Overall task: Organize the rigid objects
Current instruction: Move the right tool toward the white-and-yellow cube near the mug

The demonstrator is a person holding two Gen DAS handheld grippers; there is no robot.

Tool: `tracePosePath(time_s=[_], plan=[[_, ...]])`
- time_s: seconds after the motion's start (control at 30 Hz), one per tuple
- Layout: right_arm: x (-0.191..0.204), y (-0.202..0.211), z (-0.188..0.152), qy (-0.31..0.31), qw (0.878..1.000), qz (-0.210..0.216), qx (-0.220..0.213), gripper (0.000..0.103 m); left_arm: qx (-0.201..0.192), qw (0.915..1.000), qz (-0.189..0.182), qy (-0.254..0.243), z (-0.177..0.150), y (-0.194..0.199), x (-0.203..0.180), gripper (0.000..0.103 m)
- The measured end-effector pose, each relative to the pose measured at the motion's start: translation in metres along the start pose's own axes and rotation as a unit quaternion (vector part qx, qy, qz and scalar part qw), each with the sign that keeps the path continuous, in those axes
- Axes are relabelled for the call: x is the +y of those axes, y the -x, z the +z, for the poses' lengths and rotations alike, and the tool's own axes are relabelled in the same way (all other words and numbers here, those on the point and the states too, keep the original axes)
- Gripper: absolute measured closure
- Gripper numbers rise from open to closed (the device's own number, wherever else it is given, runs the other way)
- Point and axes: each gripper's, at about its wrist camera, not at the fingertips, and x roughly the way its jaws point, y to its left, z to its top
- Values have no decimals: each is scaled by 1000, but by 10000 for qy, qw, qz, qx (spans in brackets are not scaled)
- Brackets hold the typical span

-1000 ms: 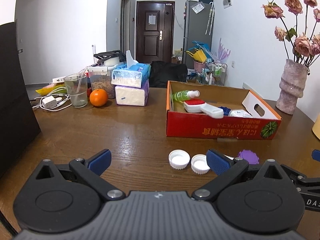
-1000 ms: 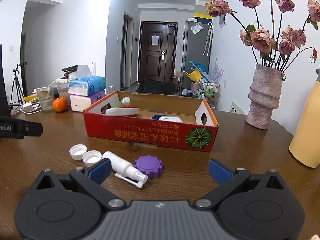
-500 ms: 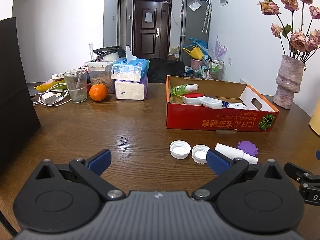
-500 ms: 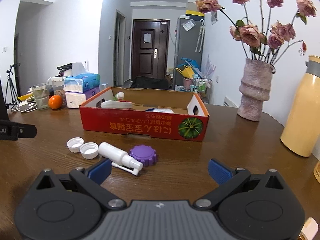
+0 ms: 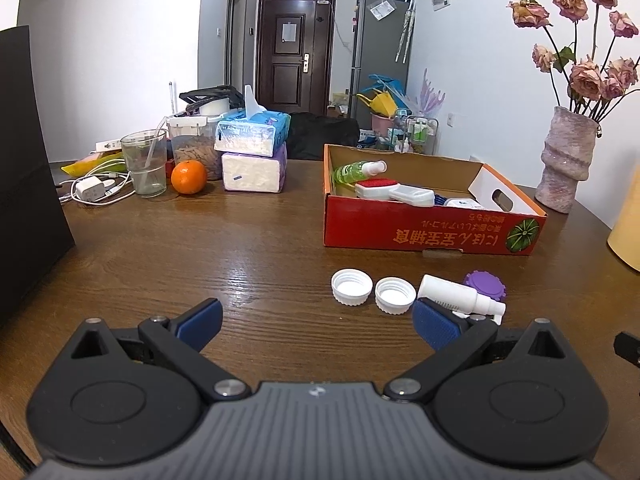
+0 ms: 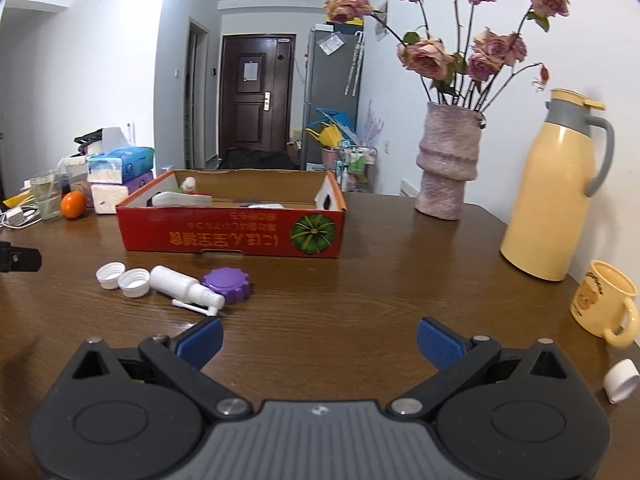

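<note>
Both our left gripper (image 5: pixel 316 320) and right gripper (image 6: pixel 319 339) hang wide and empty over the table (image 5: pixel 240 240). Just ahead lie two white caps (image 5: pixel 351 287), a spray bottle (image 5: pixel 460 294) and a purple lid (image 5: pixel 485 285); beyond them stands the red box (image 5: pixel 432 226), partly filled.

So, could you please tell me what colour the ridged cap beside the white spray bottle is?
Purple; the right wrist view shows it best.
</note>
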Motion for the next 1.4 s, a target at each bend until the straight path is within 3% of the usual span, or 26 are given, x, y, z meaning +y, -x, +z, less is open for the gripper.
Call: tracePosePath(time_s=[1.0,1.4], plan=[[-63,80,-48,-191,9976,-668,-75,0,-106,9999,-8,40,-34,66,-28,0],[-95,88,-65,-342,9968,-718,-41,0,-68,9999,-14,87,-50,78,-45,0]])
